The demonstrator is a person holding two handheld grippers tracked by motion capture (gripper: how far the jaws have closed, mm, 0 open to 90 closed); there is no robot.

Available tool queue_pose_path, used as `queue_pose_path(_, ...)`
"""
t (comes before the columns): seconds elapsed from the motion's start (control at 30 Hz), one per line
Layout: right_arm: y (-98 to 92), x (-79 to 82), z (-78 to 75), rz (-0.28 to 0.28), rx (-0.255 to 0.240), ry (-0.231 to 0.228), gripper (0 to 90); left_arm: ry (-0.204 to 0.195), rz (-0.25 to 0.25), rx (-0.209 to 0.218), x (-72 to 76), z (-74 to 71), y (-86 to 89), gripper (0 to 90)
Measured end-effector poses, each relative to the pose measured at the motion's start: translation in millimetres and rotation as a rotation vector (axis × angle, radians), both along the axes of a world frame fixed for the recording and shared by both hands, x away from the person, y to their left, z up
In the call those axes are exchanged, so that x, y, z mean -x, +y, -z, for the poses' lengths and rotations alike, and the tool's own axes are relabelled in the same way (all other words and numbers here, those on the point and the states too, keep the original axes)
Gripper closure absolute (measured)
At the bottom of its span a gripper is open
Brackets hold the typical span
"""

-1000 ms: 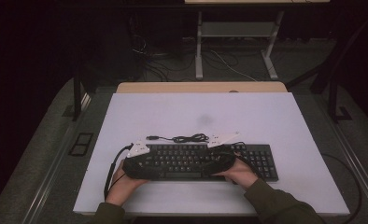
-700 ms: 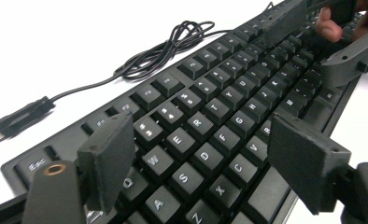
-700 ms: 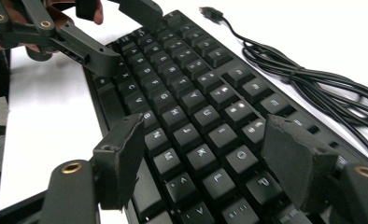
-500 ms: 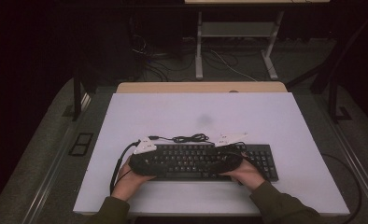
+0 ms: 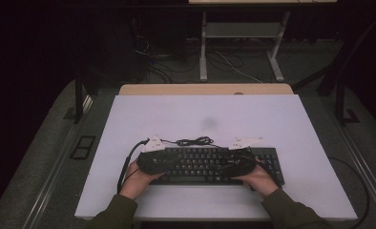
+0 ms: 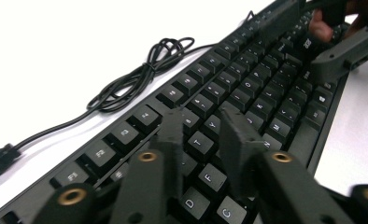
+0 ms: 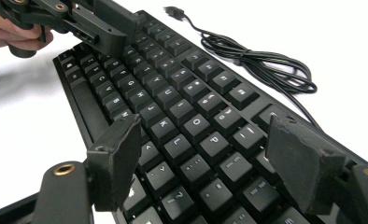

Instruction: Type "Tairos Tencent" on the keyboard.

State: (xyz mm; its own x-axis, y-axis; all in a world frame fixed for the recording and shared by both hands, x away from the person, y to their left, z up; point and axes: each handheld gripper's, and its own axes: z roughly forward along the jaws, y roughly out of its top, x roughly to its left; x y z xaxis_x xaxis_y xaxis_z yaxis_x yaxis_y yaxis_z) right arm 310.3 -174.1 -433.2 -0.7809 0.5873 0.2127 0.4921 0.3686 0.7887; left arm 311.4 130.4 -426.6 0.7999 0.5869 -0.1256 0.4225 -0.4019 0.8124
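Table [image 5: 291, 119] first: we see its white top spread wide under the high view, with a wooden edge along the far side. Near our side of it lies a black keyboard [image 5: 210, 164], set lengthwise across the table, its keys facing up. Both of our hands come in from below, the left hand [image 5: 137, 181] at the keyboard's left end and the right hand [image 5: 260, 180] at its right end.

We hold the left gripper [image 6: 203, 140] low over the keys around the letter rows; its jaws have just been closing and now stand with only a narrow gap, nothing between them, the keys showing through the gap. We hold the right gripper [image 7: 205, 163] over the other end of the keyboard; its jaws have just been opening a little and stand well apart, empty, with the keys visible between them.

Beyond the keyboard's far edge we see its black cable [image 5: 193, 141] bunched in a loose coil on the white top, and its plug [image 7: 173, 10] lies at the end of the cable
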Motion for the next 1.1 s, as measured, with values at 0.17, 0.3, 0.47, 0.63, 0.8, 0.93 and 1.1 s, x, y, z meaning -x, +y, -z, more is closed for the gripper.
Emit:
queue_pose_path(0.17, -5.8, 1.1, 0.2, 0.02, -0.002, -0.004, 26.6, 0.022, 0.023, -0.013, -4.3, 1.3, -4.1, 81.8)
queue_pose_path(0.3, -9.1, 2.7, 0.2, 0.033, -0.003, -0.002, 26.6, 0.028, 0.042, -0.033, -7.3, 2.4, -8.7, 88.4)
queue_pose_path(0.47, -12.6, 3.9, 1.1, 0.046, -0.005, -0.008, 26.6, 0.027, 0.056, -0.057, -10.9, 5.2, -14.8, 88.4)
queue_pose_path(0.63, -14.7, 4.6, 0.6, 0.055, -0.004, -0.004, 26.6, 0.028, 0.055, -0.079, -13.7, 7.3, -16.0, 88.4)
queue_pose_path(0.8, -14.9, 4.6, 0.8, 0.053, -0.001, -0.006, 26.6, 0.031, 0.058, -0.082, -15.0, 9.2, -16.8, 88.3)
queue_pose_path(0.93, -14.8, 4.6, 0.8, 0.054, -0.001, -0.005, 26.6, 0.03, 0.07, -0.102, -15.8, 11.5, -17.6, 88.4)
queue_pose_path(1.1, -14.7, 4.4, 1.0, 0.052, -0.001, -0.005, 26.6, 0.031, 0.073, -0.097, -16.1, 11.2, -17.8, 88.4)
